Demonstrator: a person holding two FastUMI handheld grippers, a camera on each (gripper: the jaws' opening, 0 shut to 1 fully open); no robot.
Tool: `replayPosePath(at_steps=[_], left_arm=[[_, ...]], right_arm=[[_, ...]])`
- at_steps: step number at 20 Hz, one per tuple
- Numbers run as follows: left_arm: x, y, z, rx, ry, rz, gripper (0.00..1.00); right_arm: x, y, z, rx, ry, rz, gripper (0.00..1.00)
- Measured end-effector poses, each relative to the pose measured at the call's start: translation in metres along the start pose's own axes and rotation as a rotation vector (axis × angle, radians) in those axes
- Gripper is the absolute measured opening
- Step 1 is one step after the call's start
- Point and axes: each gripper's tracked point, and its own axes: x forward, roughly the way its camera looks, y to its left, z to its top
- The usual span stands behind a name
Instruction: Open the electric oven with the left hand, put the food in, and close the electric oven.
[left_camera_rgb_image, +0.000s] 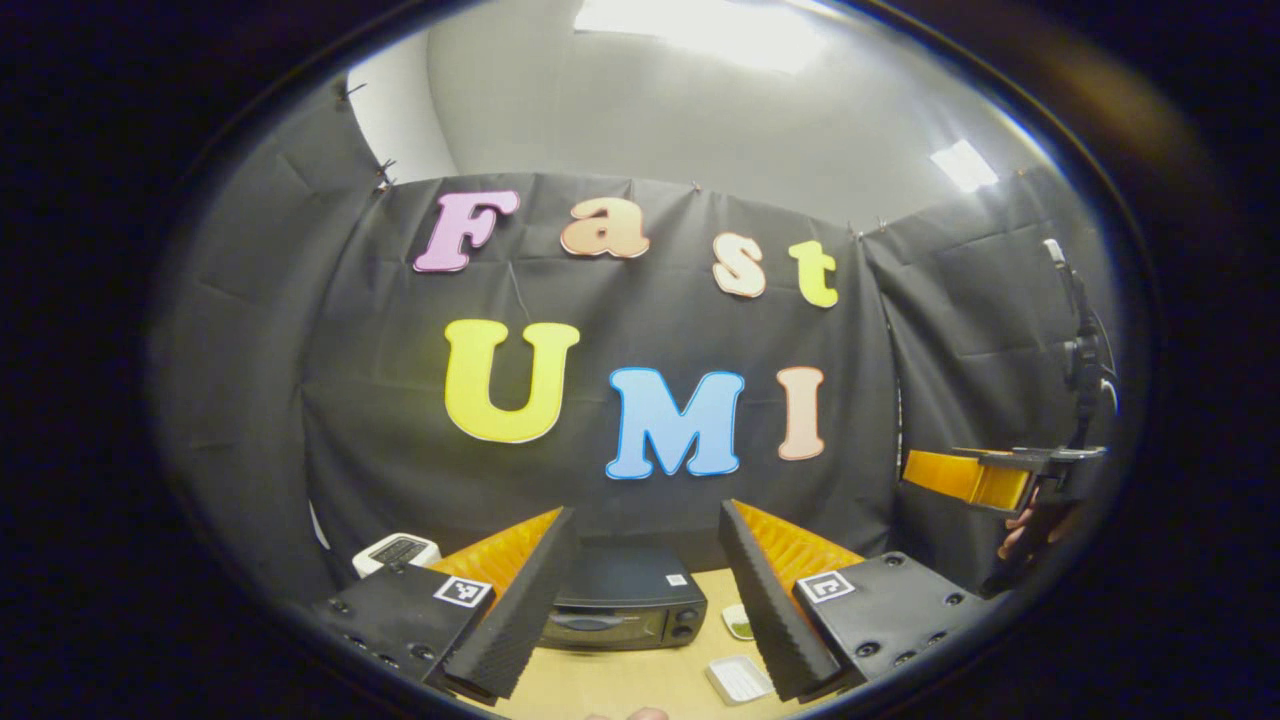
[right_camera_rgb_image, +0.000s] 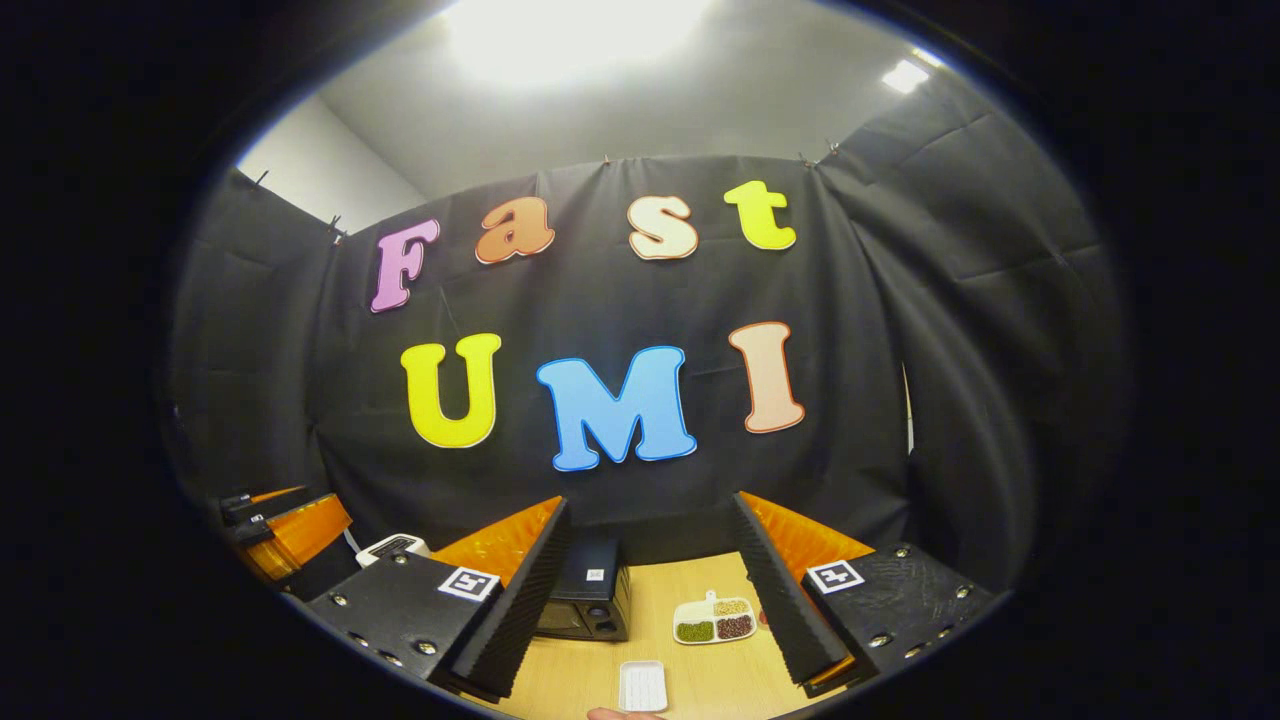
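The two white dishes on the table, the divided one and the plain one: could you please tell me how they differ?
The divided dish holds food in separate compartments, green, dark and yellowish; the plain tray looks empty. The divided dish lies farther back, to the right of the oven; the plain tray lies nearer the camera, in front of both. The divided dish looks rounded and wider, the plain tray rectangular. Both are white and rest flat on the wooden table.
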Motion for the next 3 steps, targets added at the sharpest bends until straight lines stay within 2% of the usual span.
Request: replayPosePath(at_steps=[2,3], left_arm=[[-0.006,-0.001,-0.005,-0.018,-0.002,0.008,0.98],[-0.008,-0.005,-0.005,-0.025,-0.008,0.009,0.95]], right_arm=[[-0.005,-0.008,-0.004,-0.017,0.011,-0.007,0.96],[-0.006,-0.014,-0.006,-0.027,0.015,-0.005,0.96]])
